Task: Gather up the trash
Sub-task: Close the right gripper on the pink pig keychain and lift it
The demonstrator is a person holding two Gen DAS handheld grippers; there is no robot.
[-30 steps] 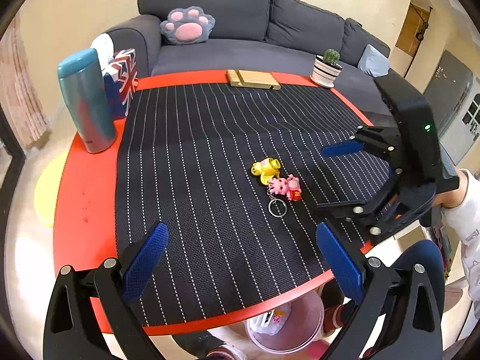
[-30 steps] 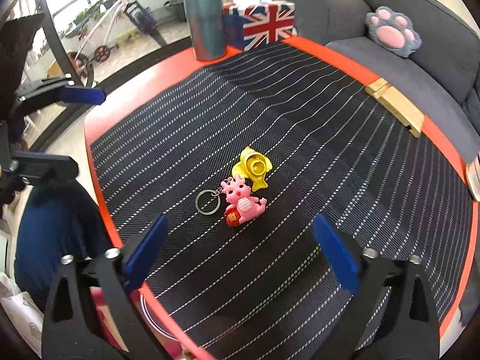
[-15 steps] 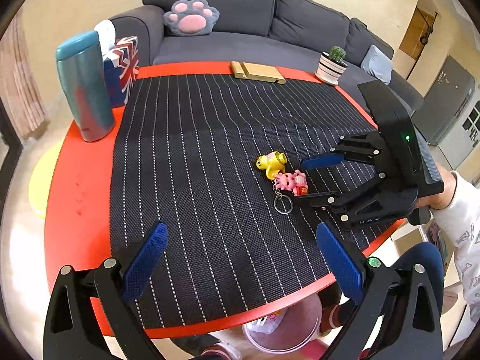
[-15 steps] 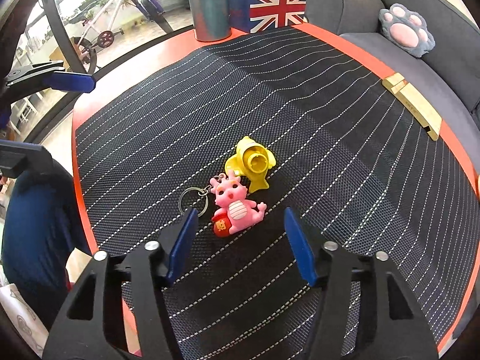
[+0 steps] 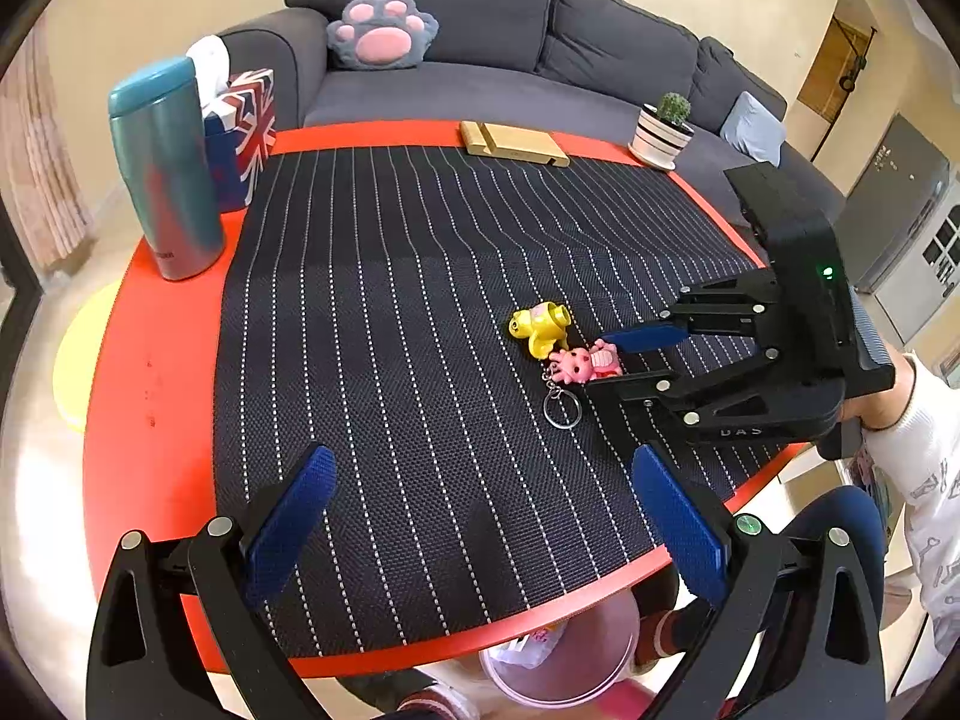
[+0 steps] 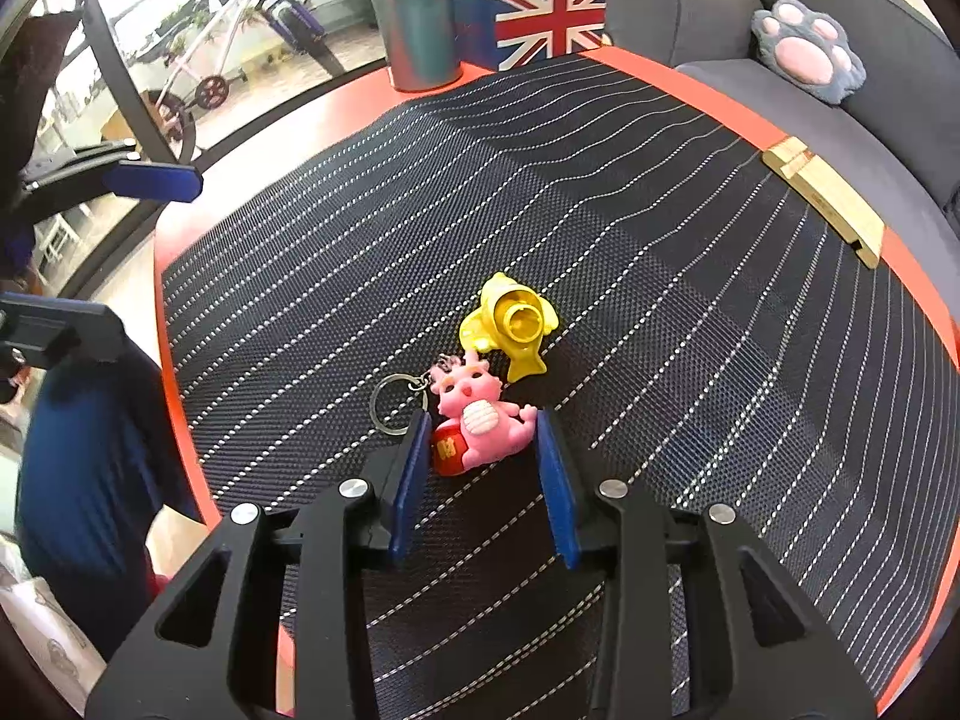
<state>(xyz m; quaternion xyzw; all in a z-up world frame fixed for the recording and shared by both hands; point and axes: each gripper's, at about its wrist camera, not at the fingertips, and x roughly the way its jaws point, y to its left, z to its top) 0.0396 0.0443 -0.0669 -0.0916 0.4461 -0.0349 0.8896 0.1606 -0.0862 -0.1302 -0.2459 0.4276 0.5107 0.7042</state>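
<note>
Now | right gripper (image 6: 483, 462) has narrowed from wide apart to bracket the pink keychain (image 6: 477, 417) on the counter (image 6: 372, 96), pads beside it, not yet clamped | left gripper (image 5: 480, 522) released, hovering | bin (image 5: 564, 660) below the near edge | grasp looks imminent

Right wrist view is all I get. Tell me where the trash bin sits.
Observer: A pink bin stands on the floor below the red table's near edge, partly tucked under it. It shows in the left wrist view.
Operator: Report what is in it.
Observer: Some white printed packaging lies inside. I cannot read it.
Operator: Name anything else I am missing on the table.
Observer: A potted cactus stands on the red rim at the sofa side.
</note>
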